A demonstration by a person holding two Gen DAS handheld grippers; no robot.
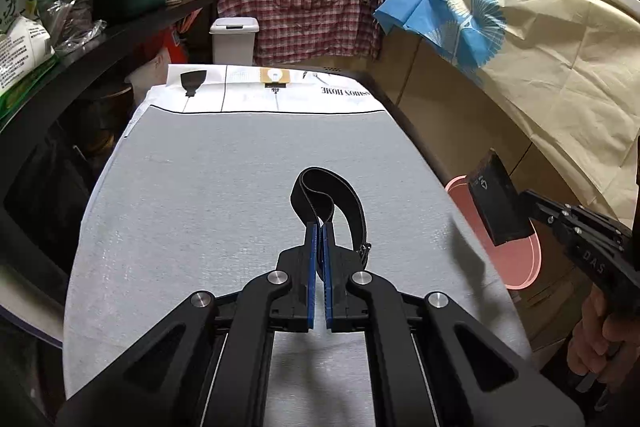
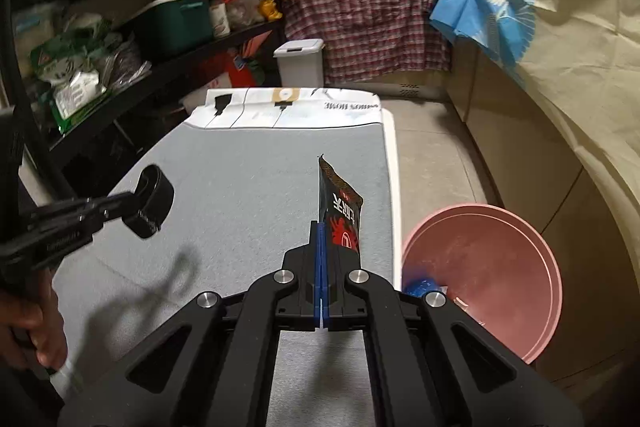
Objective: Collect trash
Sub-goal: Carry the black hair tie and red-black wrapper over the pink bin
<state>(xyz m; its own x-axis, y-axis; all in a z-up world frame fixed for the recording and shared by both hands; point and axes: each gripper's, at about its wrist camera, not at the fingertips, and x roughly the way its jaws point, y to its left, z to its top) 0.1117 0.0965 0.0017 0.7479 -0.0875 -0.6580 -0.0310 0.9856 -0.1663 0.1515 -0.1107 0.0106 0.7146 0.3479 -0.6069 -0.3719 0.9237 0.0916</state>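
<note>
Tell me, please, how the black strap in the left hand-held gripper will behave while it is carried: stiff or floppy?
Probably floppy: the black strap curls in a loose loop above the left hand-held gripper, and one end hangs down beside it. It looks light. The small buckle on the hanging end may swing.

Both the left gripper [image 1: 320, 227] and the right gripper [image 2: 322, 227] are built of matte black linkage arms joined by round silver pivot pins, with blue pads lining the inner finger faces; bare skin is seen on the hand [image 1: 596, 339].
</note>
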